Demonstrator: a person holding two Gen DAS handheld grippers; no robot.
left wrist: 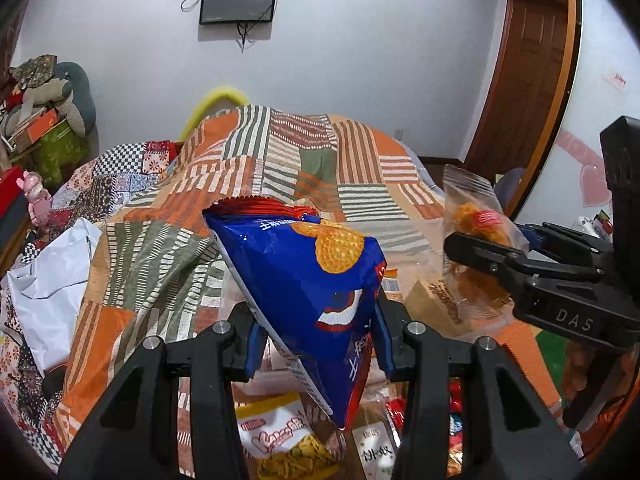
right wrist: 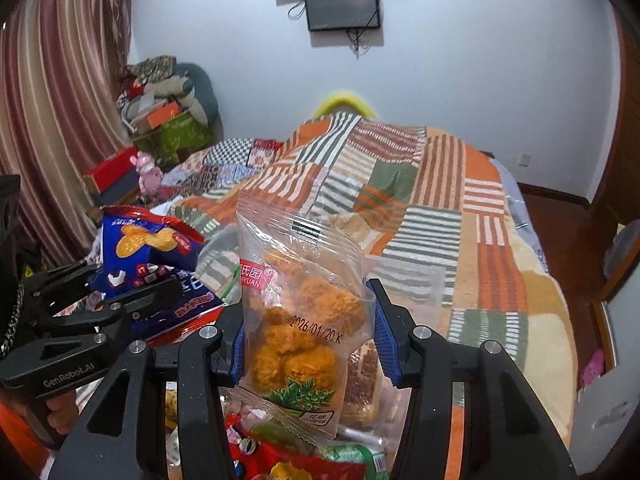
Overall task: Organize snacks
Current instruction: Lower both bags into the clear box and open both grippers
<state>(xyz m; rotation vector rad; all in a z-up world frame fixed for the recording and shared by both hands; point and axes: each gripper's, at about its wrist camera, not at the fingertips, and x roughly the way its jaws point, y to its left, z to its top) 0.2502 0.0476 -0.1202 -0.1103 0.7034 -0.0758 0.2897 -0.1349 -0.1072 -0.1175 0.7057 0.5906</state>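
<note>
Blue snack bag: the glossy blue foil cracker bag with red serrated top (left wrist: 316,280) is raised above the snack pile, tilted, clamped between the blue pads of my left hand-held gripper (left wrist: 316,356).
Clear snack packet: the transparent plastic packet of orange fried pieces (right wrist: 298,320) stands upright, gripped by my right hand-held gripper (right wrist: 308,344), just beside the blue bag.
Pile below: a yellow-and-white snack packet (left wrist: 280,436) and red wrappers (right wrist: 280,460) lie underneath.
Setting: a bed under an orange, green and white striped patchwork blanket (right wrist: 440,200).
</note>
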